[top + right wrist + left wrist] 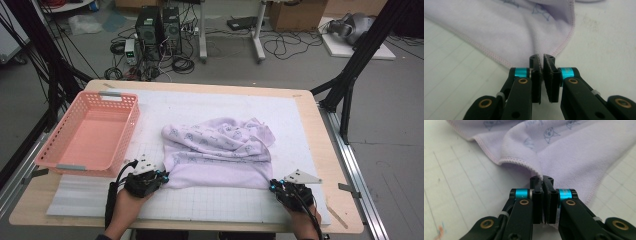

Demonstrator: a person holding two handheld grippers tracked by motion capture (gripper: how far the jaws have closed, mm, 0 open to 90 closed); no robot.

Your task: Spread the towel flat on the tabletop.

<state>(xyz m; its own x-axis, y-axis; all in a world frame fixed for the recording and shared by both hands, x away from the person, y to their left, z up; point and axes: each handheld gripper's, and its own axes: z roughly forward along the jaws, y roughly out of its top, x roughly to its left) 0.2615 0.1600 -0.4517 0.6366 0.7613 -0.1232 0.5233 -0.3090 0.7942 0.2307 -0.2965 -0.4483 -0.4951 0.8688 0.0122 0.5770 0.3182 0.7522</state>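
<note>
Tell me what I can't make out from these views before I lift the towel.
- Far edge and far corners of the towel: high view, buried under its own bunched folds.
- Left tongs: left gripper view, the pinched hem runs between the pads, so how deep the bite goes is hidden.
- Right tongs: right gripper view, same, the corner vanishes between the pads.
- Basket floor at its near edge: high view, hidden by the near wall.
</note>
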